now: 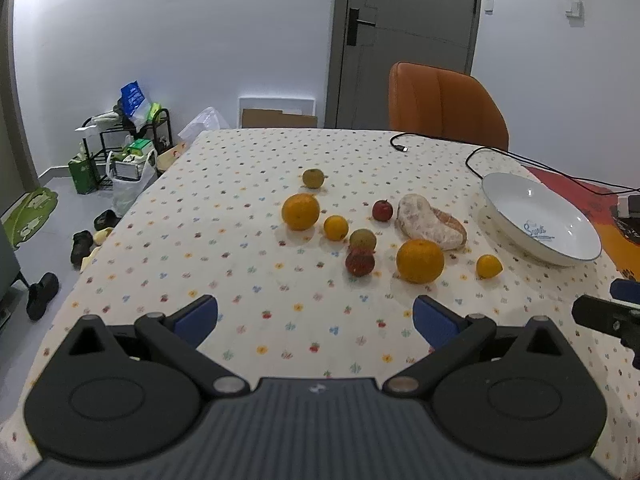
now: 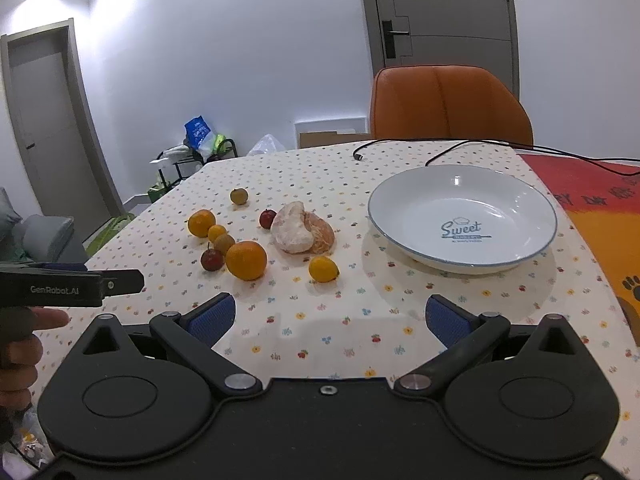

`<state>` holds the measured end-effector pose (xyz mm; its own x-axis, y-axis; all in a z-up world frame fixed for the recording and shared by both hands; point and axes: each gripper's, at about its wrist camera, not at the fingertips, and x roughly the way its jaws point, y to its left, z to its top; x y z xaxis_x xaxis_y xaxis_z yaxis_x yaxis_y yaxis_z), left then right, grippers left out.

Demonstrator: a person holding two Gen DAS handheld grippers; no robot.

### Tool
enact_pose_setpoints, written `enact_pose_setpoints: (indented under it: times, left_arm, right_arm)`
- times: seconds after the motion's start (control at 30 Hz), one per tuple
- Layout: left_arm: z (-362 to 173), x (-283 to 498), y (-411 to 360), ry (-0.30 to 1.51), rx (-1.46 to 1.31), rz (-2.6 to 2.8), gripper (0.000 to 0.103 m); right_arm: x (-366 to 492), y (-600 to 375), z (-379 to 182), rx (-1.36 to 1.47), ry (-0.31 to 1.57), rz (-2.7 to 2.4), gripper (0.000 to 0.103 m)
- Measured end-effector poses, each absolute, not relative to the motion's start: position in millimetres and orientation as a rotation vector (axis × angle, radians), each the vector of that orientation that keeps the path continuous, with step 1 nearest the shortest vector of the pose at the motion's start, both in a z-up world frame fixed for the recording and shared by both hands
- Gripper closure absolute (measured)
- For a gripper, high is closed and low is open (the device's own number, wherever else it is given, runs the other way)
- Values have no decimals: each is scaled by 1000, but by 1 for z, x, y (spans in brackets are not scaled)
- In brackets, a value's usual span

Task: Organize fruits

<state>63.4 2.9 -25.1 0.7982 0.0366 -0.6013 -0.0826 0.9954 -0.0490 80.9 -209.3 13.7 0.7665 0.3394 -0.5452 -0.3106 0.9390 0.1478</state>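
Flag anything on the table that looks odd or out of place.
The peeled fruit lies bare on the tablecloth, skinless among whole fruits. A black cable trails loose across the far edge. The plate holds nothing; every fruit sits outside it. Nothing is spilled.

1. the fruits are laid loose on the table [image 2: 360,332], left of the plate [image 2: 516,264].
2. the peeled fruit [image 2: 298,228] is set nearest the plate among them, with a small apple [image 2: 267,219] touching or just beside its left.
3. a large orange [image 2: 246,260] is placed in front, between a second small apple [image 2: 211,260] on its left and a small citrus [image 2: 323,269] on its right.
4. the chair [image 2: 448,106] is stood behind the table.
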Motion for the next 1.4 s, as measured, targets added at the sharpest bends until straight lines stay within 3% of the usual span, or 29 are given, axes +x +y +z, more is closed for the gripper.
enact_pose_setpoints:
  times: [0.6, 0.7, 0.87, 1.1, 1.4]
  left_arm:
    - [-41, 109, -15, 661, -99, 28, 2]
    - [-43, 114, -19, 658, -107, 10, 2]
    - [-46, 122, -28, 647, -105, -7, 11]
    - [-49, 135, -38, 653, -119, -56, 36]
    - [-58, 150, -53, 686, -110, -92, 47]
  right_arm:
    - [118, -209, -8, 124, 613, 413, 0]
    - [125, -208, -12, 127, 623, 406, 5]
    - [134, -209, -18, 144, 641, 413, 17]
    - [149, -206, -25, 160, 672, 419, 32]
    - [168, -203, -32, 177, 695, 410, 49]
